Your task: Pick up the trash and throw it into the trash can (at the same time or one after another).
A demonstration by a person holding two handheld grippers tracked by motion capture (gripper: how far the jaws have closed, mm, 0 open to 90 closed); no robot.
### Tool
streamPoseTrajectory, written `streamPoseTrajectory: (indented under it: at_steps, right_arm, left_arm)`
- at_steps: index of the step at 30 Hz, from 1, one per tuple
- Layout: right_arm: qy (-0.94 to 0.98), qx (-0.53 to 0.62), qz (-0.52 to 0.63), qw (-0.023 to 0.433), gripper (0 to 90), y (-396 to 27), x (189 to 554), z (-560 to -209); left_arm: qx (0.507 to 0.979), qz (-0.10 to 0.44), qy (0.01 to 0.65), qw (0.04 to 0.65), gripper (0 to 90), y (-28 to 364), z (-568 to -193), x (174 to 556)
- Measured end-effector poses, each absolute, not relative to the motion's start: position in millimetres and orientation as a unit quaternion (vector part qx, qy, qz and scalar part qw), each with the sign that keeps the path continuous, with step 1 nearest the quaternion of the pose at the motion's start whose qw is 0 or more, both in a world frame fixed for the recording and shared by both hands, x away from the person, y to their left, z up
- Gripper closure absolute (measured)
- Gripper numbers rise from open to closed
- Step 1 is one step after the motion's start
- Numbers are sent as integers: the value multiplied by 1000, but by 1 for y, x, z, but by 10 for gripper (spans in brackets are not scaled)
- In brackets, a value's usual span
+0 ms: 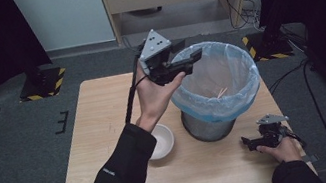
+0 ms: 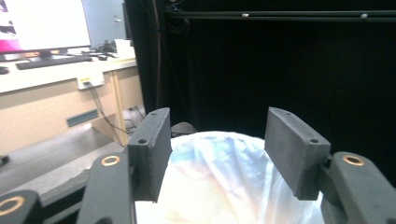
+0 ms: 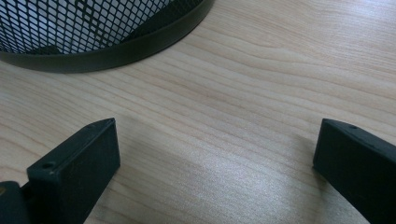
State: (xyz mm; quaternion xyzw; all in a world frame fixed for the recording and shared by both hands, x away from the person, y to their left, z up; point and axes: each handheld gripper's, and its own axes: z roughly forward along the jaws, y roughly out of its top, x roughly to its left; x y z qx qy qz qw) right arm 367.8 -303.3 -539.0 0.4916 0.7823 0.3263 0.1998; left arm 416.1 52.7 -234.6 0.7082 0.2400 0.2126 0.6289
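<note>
A black mesh bin (image 1: 208, 126) lined with a pale blue bag (image 1: 246, 88) stands on the wooden table (image 1: 99, 118). A few thin pale sticks (image 1: 222, 92) lie inside it. My left gripper (image 1: 194, 58) is held up over the bin's left rim, pointing right, open with nothing between its jaws. In the left gripper view the open left gripper (image 2: 217, 140) looks over the bag (image 2: 224, 186). My right gripper (image 1: 248, 142) rests low on the table right of the bin, open and empty. The right gripper view shows the right gripper (image 3: 215, 154) facing the bin's base (image 3: 116, 46).
A white bowl (image 1: 162, 141) sits on the table left of the bin, beside the left forearm. The left gripper's cable (image 1: 130, 97) hangs down over the table. Grey carpet surrounds the table, with a desk (image 2: 51, 88) and dark curtains beyond.
</note>
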Motion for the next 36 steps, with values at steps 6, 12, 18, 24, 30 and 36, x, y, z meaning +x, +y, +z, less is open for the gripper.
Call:
streamPoseTrajectory:
  at_steps: [6, 12, 18, 24, 30, 36]
  right_arm:
    - [782, 491, 326, 200, 6, -303, 368, -539]
    - [783, 492, 325, 198, 6, -303, 368, -539]
    - [783, 492, 325, 198, 7, -303, 368, -539]
    - [783, 492, 325, 198, 7, -303, 368, -539]
    - [783, 492, 325, 199, 7, -303, 368, -539]
    - [783, 492, 325, 199, 7, -303, 368, -539]
  left_arm:
    - [702, 229, 254, 625, 367, 92, -244, 405]
    - [704, 240, 272, 611, 355, 124, -261, 398]
    - [709, 241, 288, 597, 349, 147, -287, 391]
    - [729, 234, 303, 568, 348, 161, -322, 386]
    - [746, 218, 323, 540, 339, 173, -361, 380]
    - [752, 203, 353, 518, 335, 184, -400, 380]
